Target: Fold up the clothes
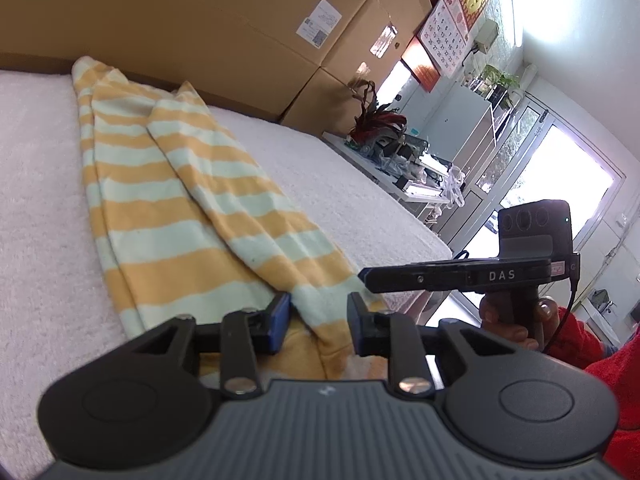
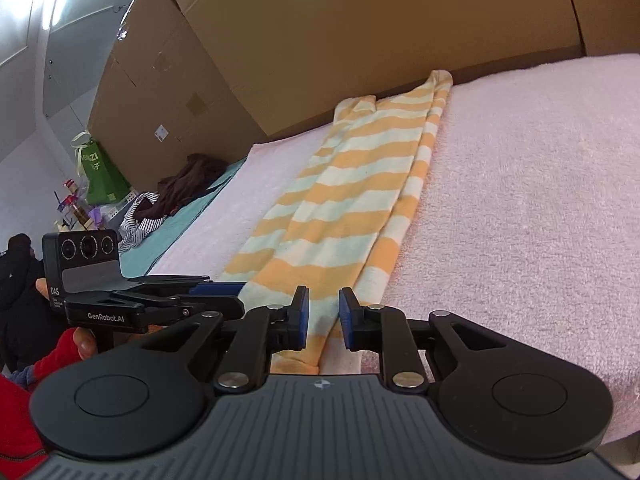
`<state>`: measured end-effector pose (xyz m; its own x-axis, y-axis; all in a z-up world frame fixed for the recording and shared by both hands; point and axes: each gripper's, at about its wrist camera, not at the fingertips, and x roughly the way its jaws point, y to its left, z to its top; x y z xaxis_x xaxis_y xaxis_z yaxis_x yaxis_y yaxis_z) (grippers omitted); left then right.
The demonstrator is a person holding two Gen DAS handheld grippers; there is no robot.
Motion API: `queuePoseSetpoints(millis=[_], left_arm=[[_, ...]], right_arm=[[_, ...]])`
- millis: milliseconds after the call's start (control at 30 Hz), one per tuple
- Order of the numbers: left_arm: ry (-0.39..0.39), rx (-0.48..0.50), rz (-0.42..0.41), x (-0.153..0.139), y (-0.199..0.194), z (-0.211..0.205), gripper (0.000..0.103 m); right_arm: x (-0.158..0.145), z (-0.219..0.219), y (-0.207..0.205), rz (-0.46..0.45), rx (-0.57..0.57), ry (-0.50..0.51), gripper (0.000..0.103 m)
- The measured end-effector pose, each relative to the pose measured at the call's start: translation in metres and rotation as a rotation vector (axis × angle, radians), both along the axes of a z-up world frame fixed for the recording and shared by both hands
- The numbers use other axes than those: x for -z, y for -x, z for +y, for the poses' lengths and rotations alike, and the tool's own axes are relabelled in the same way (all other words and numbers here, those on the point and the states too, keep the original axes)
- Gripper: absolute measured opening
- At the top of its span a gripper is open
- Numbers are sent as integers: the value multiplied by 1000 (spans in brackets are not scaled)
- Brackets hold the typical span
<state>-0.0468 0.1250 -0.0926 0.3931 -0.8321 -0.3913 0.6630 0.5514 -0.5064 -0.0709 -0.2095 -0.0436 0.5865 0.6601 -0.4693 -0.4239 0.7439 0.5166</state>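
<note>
Yellow-and-pale-mint striped knit garment lies stretched lengthwise on the pink fluffy blanket covering the bed, folded into a long narrow strip w/ its far end near the big brown cardboard boxes. I've got both tools at its near end. My left tool has its blue-padded fingers narrowed either side of a raised fold of the striped fabric; the cloth sits between them, and I can't tell if the pads actually press on it. My right tool is likewise narrowed, w/ the garment's near edge bunched in the gap, and again I can't tell whether it grips. In the right view the left tool sits just beside, on the garment's left edge. A hand w/ a red sleeve holds the right tool's handle. Dark clothes pile lies further along the bed.
</note>
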Motion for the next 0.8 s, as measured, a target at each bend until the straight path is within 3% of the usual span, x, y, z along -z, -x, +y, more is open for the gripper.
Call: queuePoseSetpoints(millis=[100,233,467,533,567,600,800], left_arm=[[2,-4,3,1,-1,0,23],[3,-9,0,1,-2,1,5],[6,-23,-2,2,-4,3,3],[0,-26,-7,1,-4,3,0],[-1,-24,-10,0,-4,3,0],[-3,-21,-13,-1,-4,3,0],[38,-22,-90,-28,-4,10,0]], right_arm=[[4,2,-1,17,-10,-2,20],[1,-1,1,3,-30,-36,19],[6,-3,0,28,-7,-34,26],[4,-2,1,15,-13,-15,21],[5,-1,1,11,-9,1,8],[5,-2,0,13,-4,-1,4],[-11,-11,-3,-23,24,-74,4]])
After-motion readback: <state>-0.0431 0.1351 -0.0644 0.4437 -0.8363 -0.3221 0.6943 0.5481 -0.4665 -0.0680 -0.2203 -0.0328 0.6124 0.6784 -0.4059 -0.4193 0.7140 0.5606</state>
